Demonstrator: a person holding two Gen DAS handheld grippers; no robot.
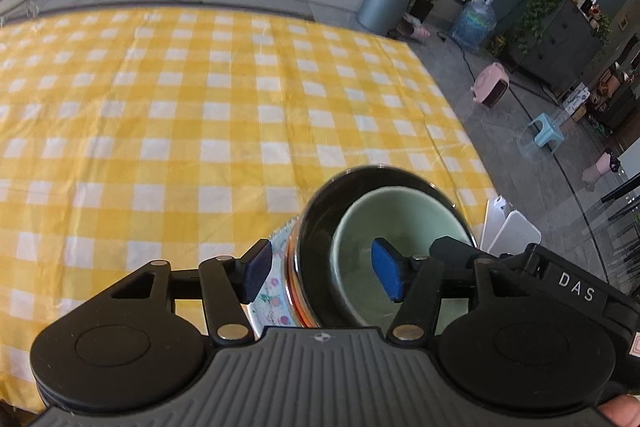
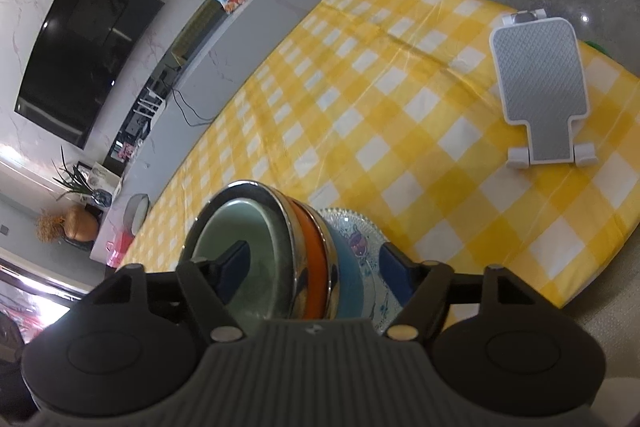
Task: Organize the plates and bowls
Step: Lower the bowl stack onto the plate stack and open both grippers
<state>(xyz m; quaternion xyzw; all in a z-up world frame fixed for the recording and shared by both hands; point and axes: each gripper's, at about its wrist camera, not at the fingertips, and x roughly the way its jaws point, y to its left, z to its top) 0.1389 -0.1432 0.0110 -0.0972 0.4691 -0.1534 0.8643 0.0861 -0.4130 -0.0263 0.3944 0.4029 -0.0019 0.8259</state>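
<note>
- Left tool (image 1: 322, 269) stood wide, pads clear of the stack rim between them; nothing gripped.
- Right tool (image 2: 320, 263) likewise spread, straddling the opposite rim, holding nothing.
- Green bowl (image 1: 400, 227) sat nested in the steel bowl (image 1: 320, 227) over the patterned plate (image 1: 276, 291) on the checked worktop (image 1: 160, 107); likely stacked to save space.
- Only the right view showed the orange (image 2: 316, 267) and blue (image 2: 348, 283) layers and the grey stand (image 2: 540, 87).
</note>
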